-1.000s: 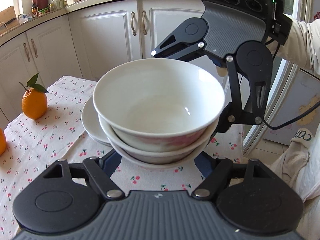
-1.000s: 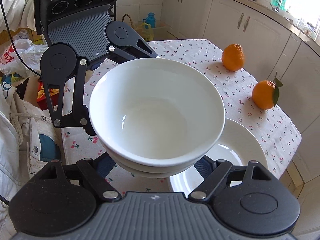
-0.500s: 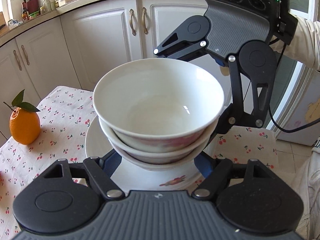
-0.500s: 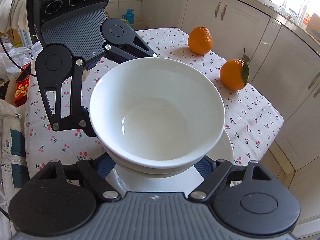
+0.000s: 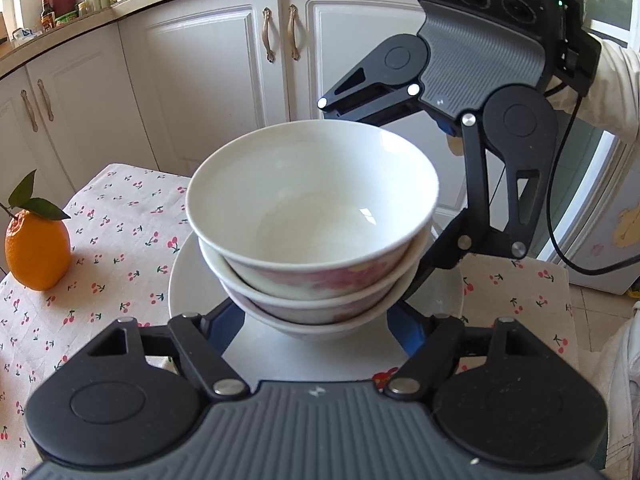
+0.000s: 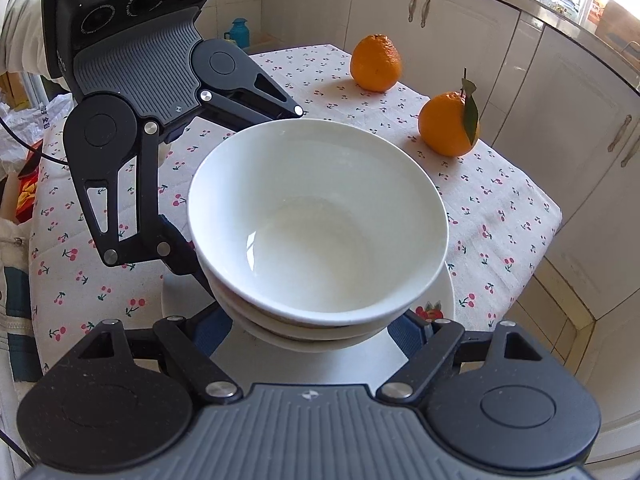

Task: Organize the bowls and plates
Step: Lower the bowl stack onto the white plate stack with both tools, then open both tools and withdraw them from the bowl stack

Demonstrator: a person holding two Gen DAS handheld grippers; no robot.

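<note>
A stack of three white bowls (image 5: pixel 312 200), the lower ones with pink flowers, hangs just over a white plate (image 5: pixel 188 280) on the cherry-print tablecloth. My left gripper (image 5: pixel 316 320) has its blue fingers (image 5: pixel 224 324) on both sides of the bottom bowl, and its jaws are closing on it. In the right wrist view the bowl stack (image 6: pixel 320 220) is gripped from the opposite side by my right gripper (image 6: pixel 316 328), above the plate (image 6: pixel 446 300). I cannot tell whether the bottom bowl touches the plate.
Two oranges (image 6: pixel 376 62) (image 6: pixel 448 124) sit on the table's far side, the leafy orange (image 5: pixel 38 248) left of the plate. White cabinets (image 5: pixel 208 80) stand close behind the table edge (image 6: pixel 552 216). A person's sleeve (image 5: pixel 616 88) is at the right.
Both grippers carried the bowl stack sideways and slightly down, from beside the plate to right over it. The grip on the stack looks the same.
</note>
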